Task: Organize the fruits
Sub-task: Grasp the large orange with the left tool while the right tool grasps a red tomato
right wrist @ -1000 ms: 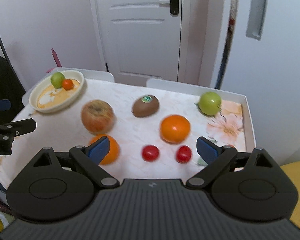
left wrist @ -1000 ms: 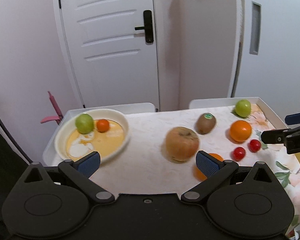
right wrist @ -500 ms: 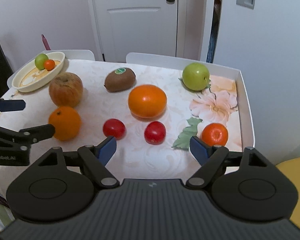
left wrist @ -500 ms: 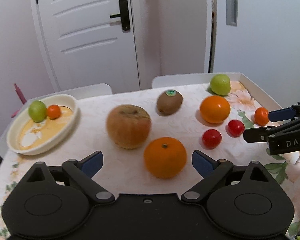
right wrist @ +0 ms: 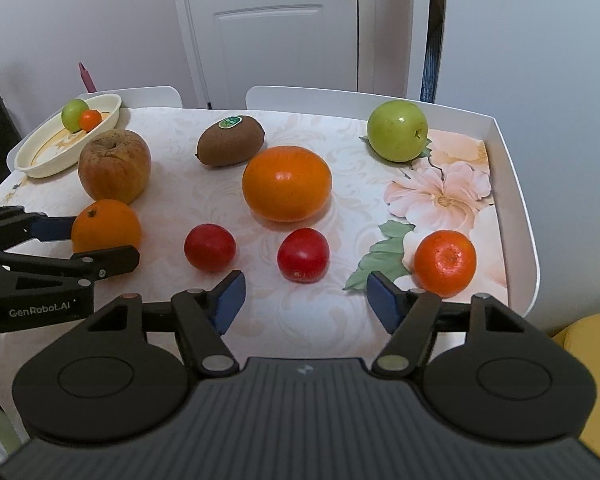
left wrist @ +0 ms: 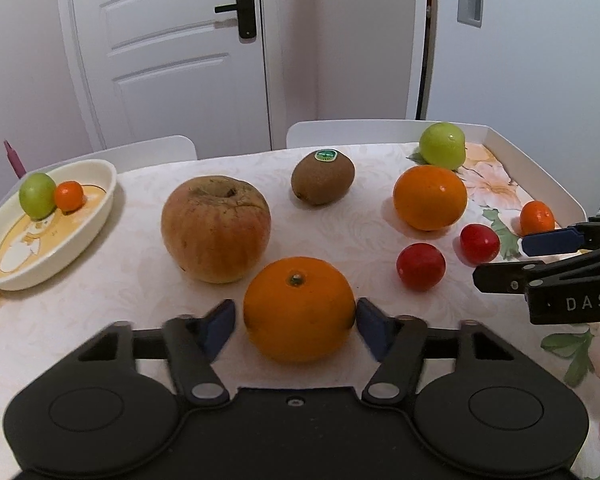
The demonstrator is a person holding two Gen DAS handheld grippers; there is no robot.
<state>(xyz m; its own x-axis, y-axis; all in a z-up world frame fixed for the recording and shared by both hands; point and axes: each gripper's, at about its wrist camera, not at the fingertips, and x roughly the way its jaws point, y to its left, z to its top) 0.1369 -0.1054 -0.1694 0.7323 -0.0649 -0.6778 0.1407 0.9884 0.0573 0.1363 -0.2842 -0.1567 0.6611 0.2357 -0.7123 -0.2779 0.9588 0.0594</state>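
Note:
My left gripper [left wrist: 296,320] is closing around an orange [left wrist: 298,308] on the flowered tablecloth; its right pad touches the fruit and a thin gap shows at the left pad. In the right wrist view, that gripper [right wrist: 104,243] straddles the same orange [right wrist: 106,224]. My right gripper [right wrist: 306,298] is closing too, and nothing is between its fingers. A red tomato [right wrist: 303,255] lies just beyond its tips. A cream plate [left wrist: 110,200] at the far left holds a small green apple [left wrist: 37,195] and a small mandarin [left wrist: 69,196].
Loose on the cloth lie a brownish apple [right wrist: 114,166], a kiwi [right wrist: 231,141], a big orange [right wrist: 287,183], a green apple [right wrist: 397,130], a second tomato [right wrist: 210,247] and a mandarin [right wrist: 445,263]. A raised white rim [right wrist: 516,200] edges the table's right side.
Both grippers sank and came forward toward the fruit, and both jaws narrowed. The left one swung right, and the orange now sits between its fingers.

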